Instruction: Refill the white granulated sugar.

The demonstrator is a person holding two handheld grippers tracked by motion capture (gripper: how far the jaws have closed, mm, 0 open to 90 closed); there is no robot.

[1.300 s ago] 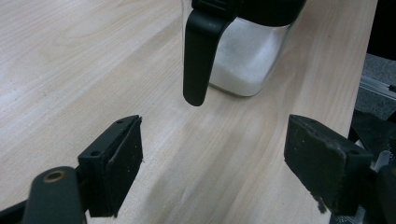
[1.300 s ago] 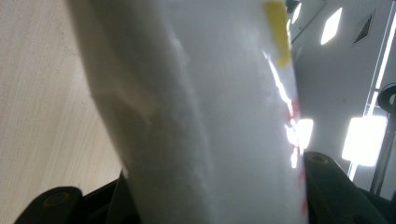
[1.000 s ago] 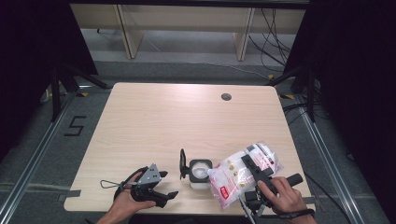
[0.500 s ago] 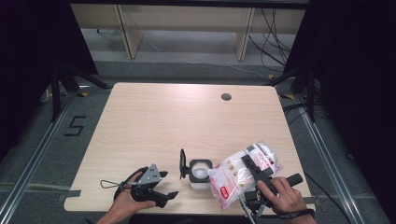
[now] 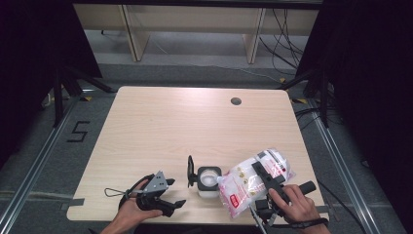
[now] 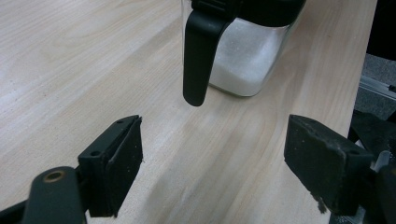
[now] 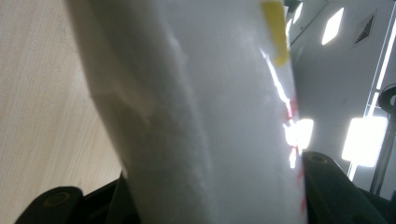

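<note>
A clear square container [image 5: 208, 180] with white granules in it stands near the table's front edge, its black lid [image 5: 190, 170] flipped up at its left side. My right gripper [image 5: 259, 174] is shut on a plastic bag of white granules [image 5: 246, 181], which lies tilted with its lower end against the container's right side. In the right gripper view the bag [image 7: 201, 116] sits between both jaws. My left gripper [image 5: 174, 193] rests open on the table to the left of the container. In the left gripper view the jaws [image 6: 215, 158] stand wide apart, facing the container [image 6: 243, 60] and its hanging lid [image 6: 198, 60].
The light wooden table [image 5: 170, 126] has a round cable hole [image 5: 236, 101] at the back right. Beyond the table stand wooden shelf legs [image 5: 129, 34], and cables [image 5: 287, 29] lie on the floor. Dark curtains hang on both sides.
</note>
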